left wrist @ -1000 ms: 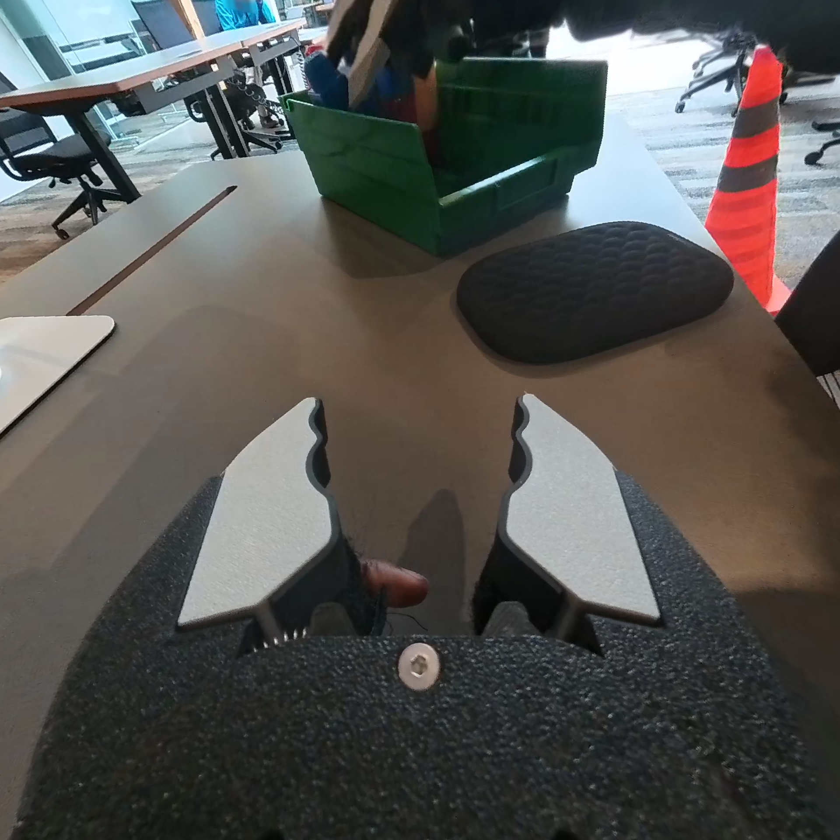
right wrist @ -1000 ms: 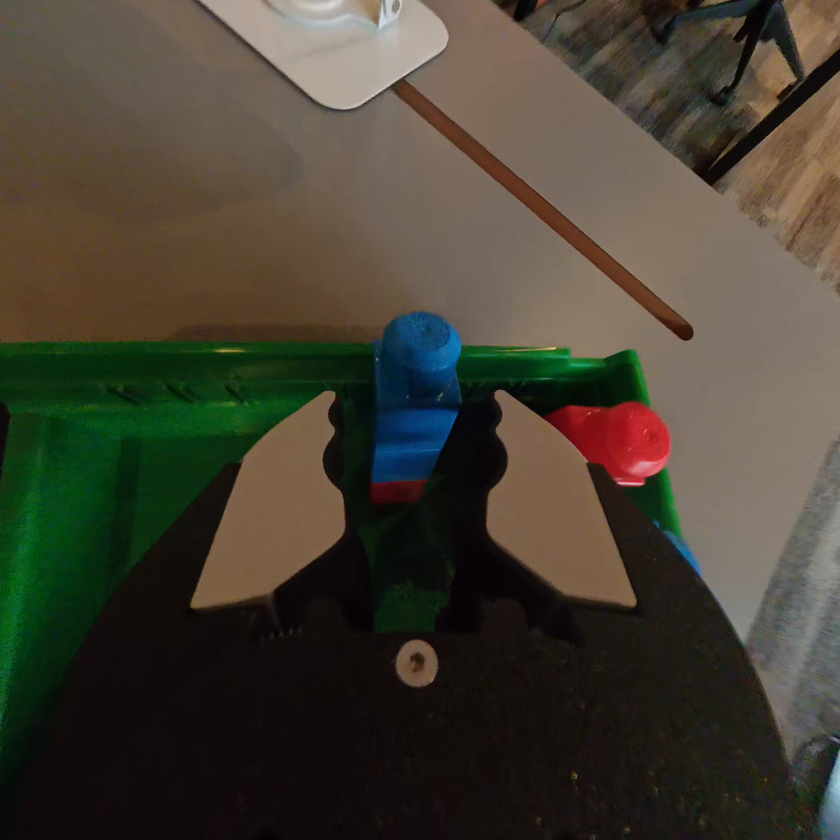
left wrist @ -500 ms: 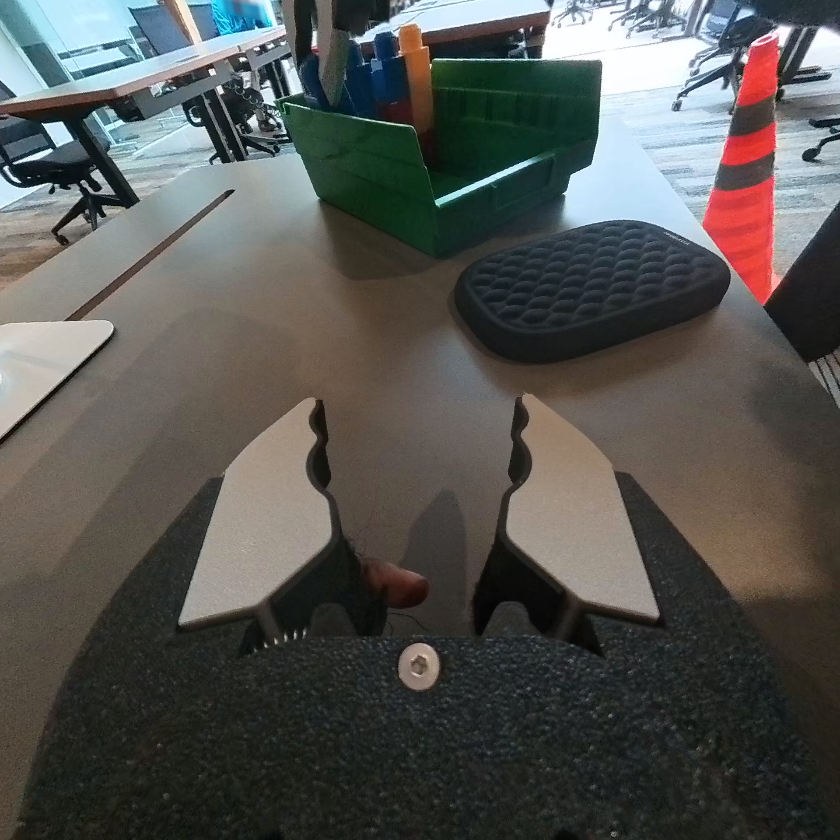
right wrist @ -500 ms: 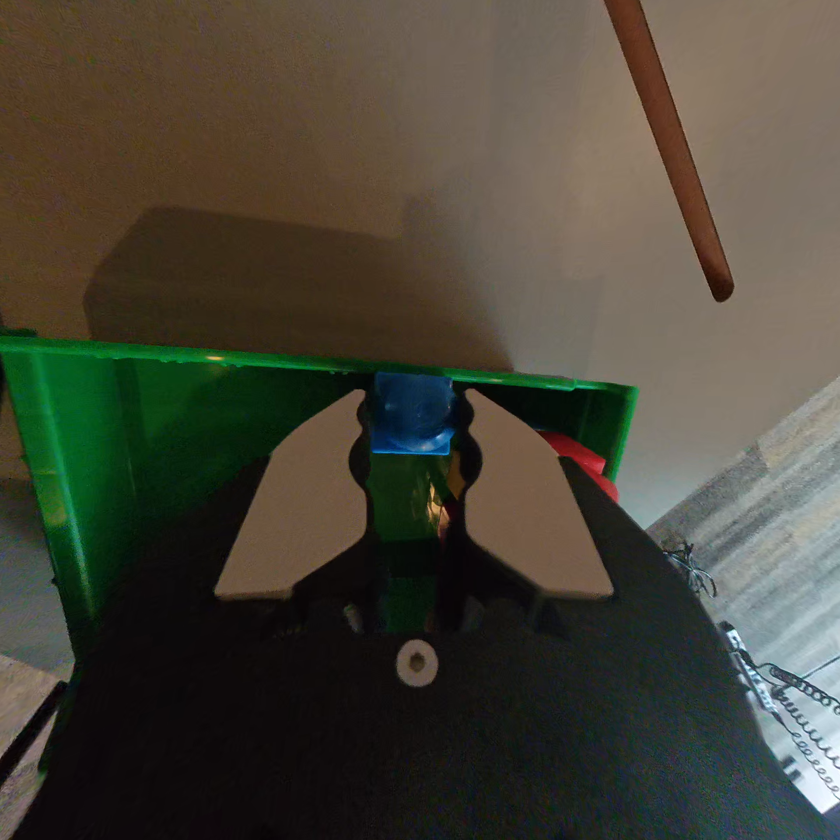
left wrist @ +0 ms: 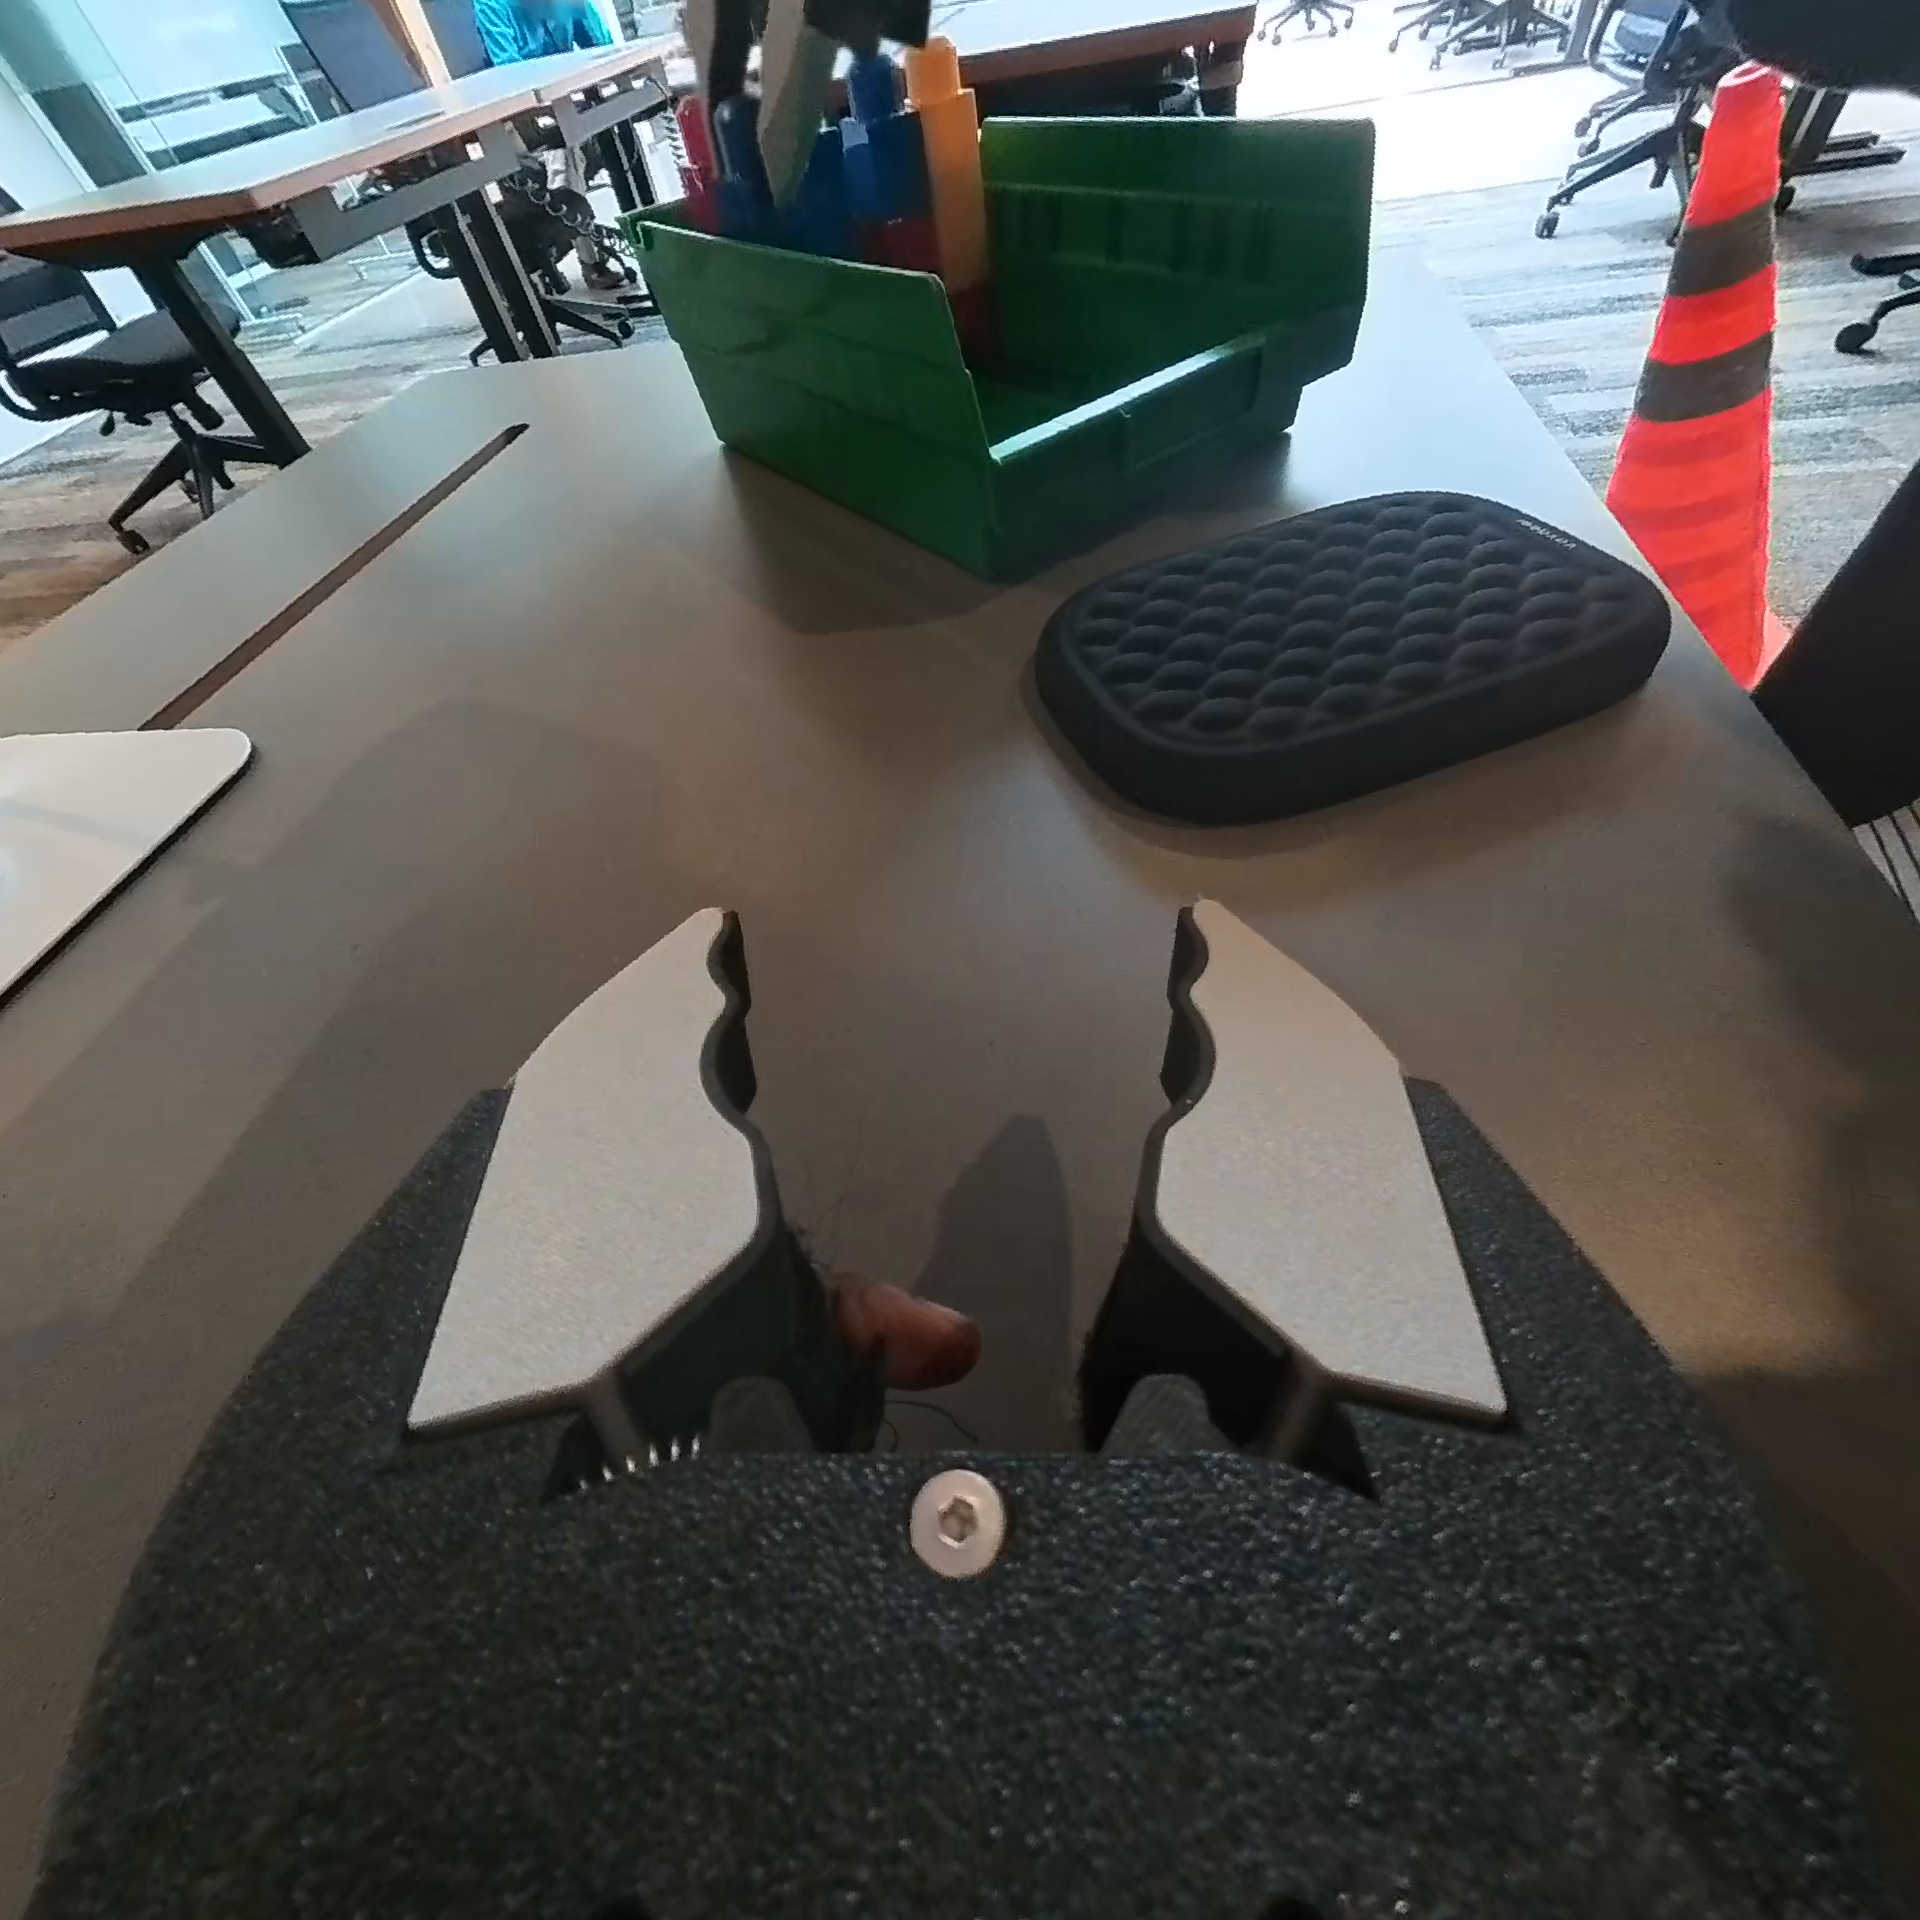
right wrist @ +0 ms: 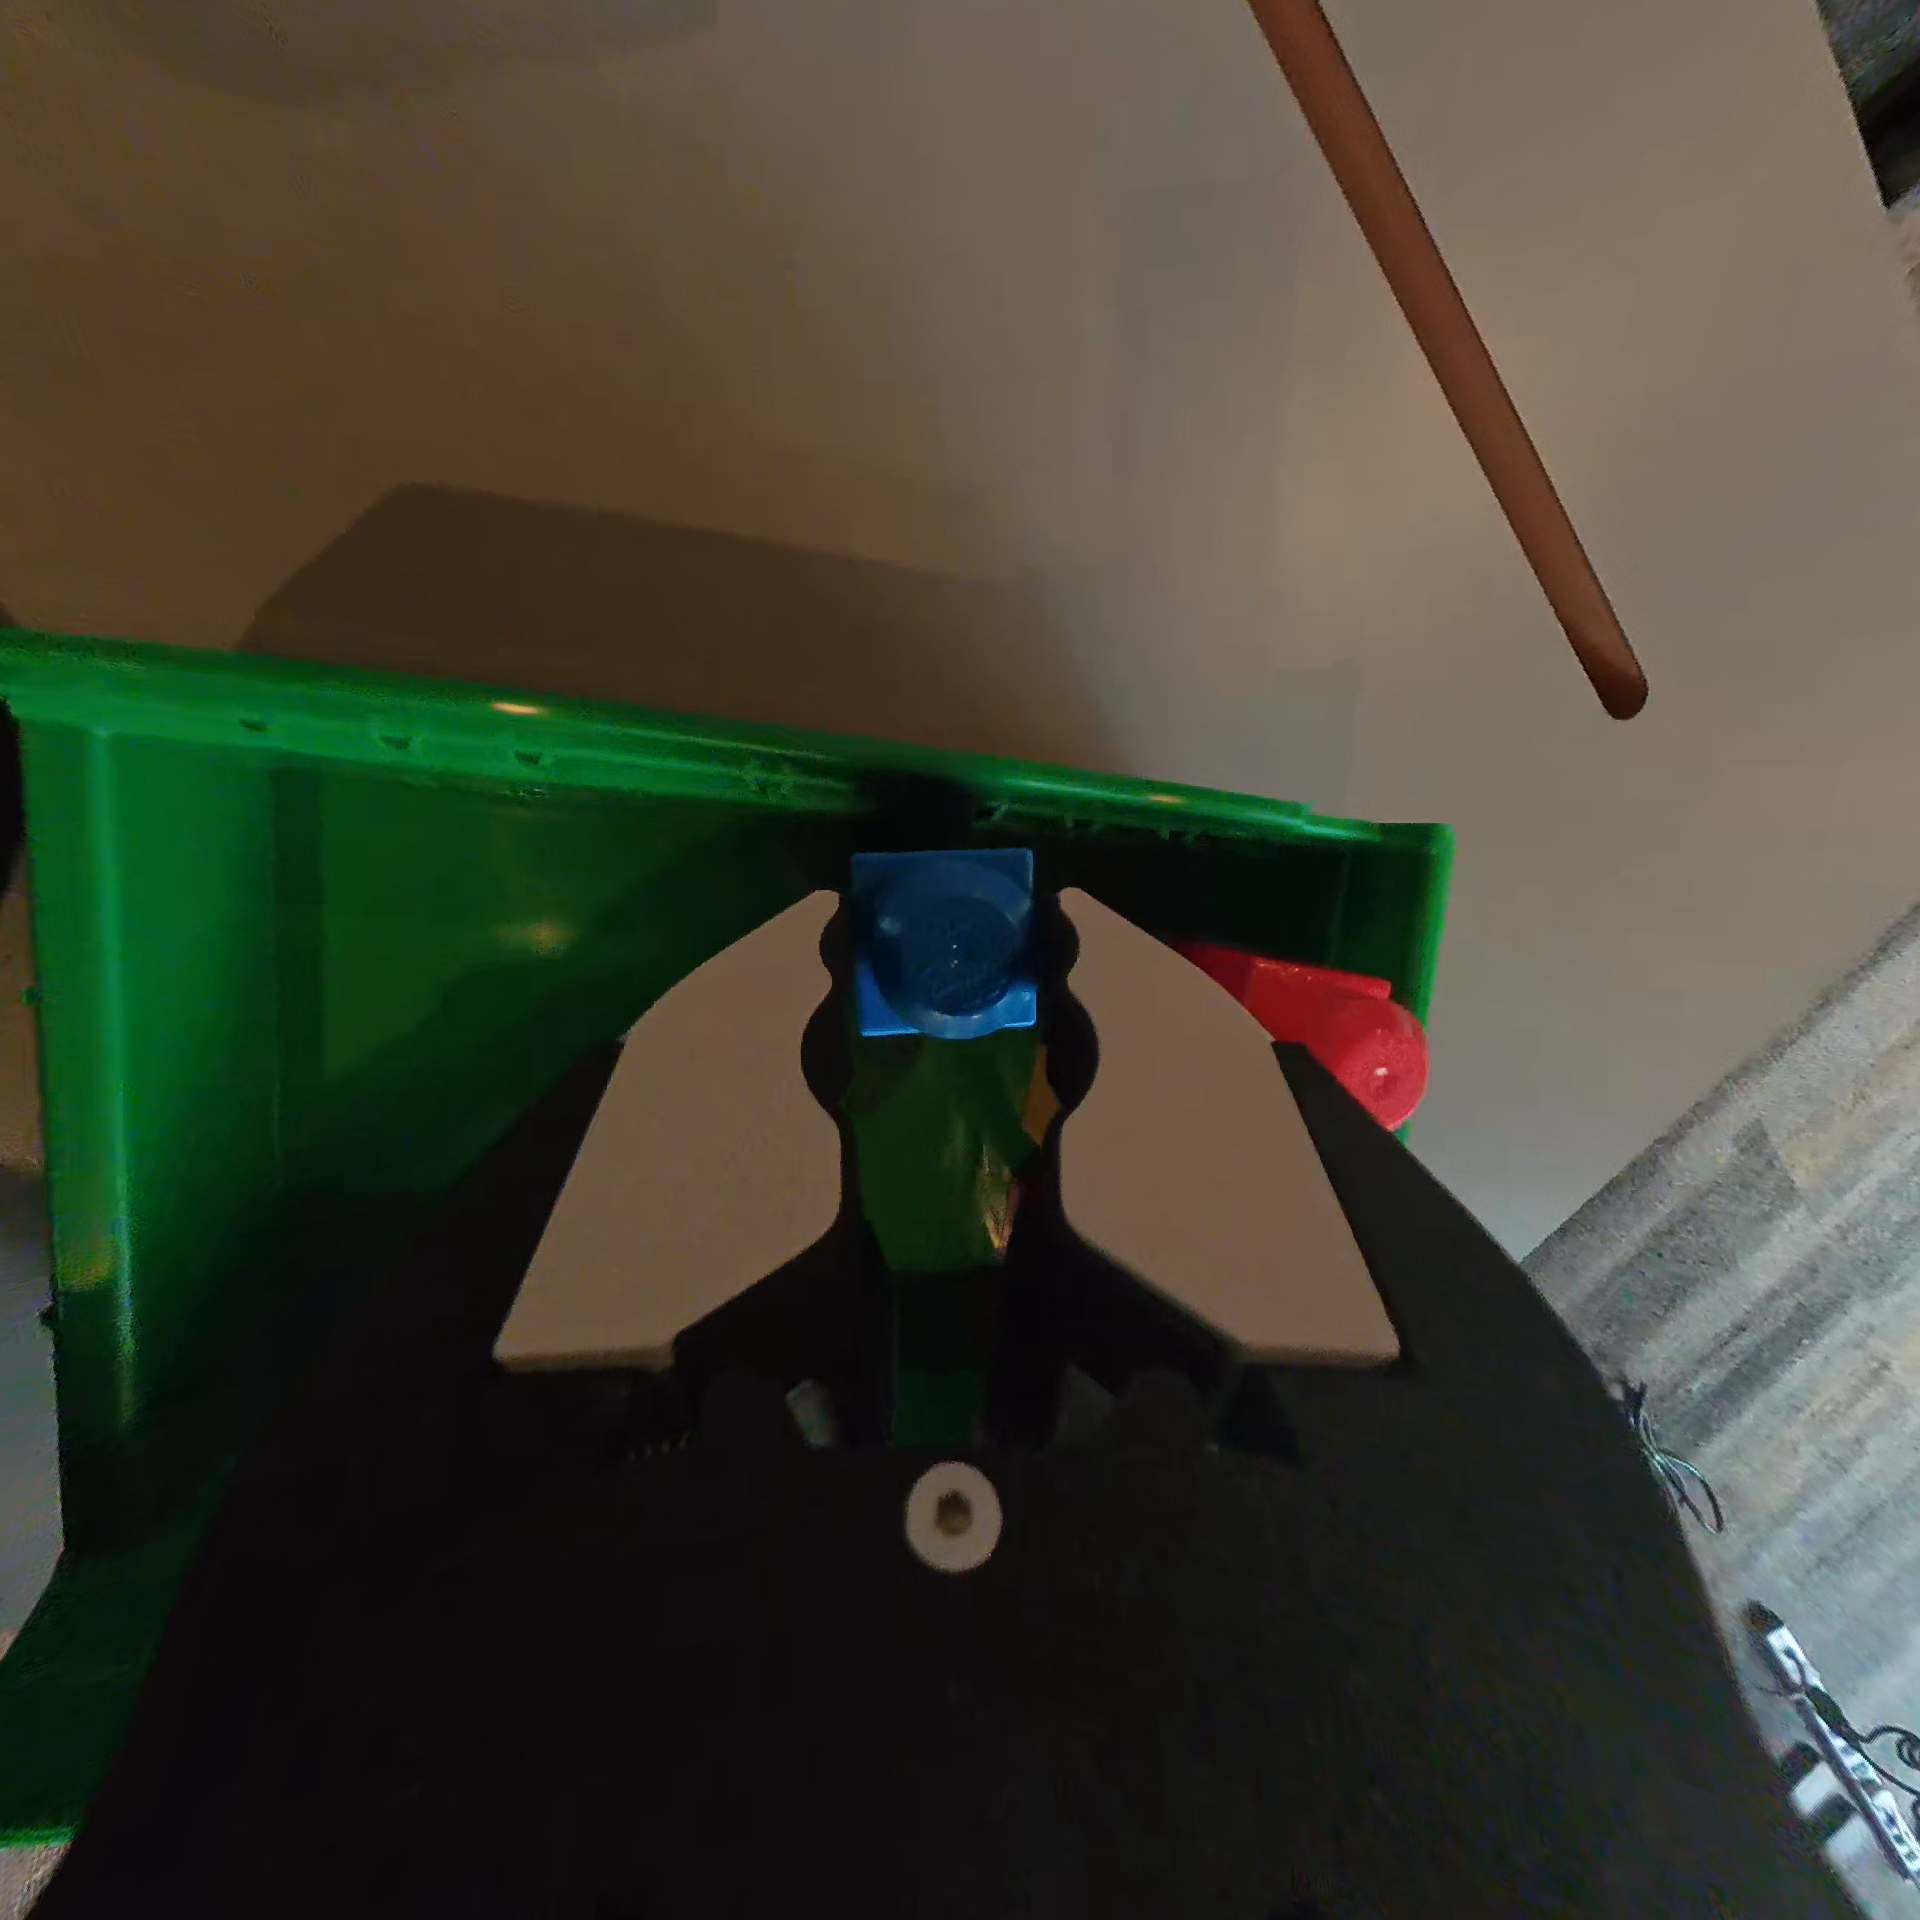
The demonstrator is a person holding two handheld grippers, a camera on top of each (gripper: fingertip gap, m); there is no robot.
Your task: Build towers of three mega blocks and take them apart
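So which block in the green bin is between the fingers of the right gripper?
The blue block, seen stud-end on between the fingers; the red block lies to their right, outside them.

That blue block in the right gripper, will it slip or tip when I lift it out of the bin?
Probably stiff and light: the blue block looks like hollow moulded plastic. Its smooth sides could slip, as the right gripper pinches only near the top. A red block lies close beside it.

R gripper point(right wrist: 945, 961) clamps blue block point(right wrist: 943, 943) in bin point(right wrist: 416, 727).
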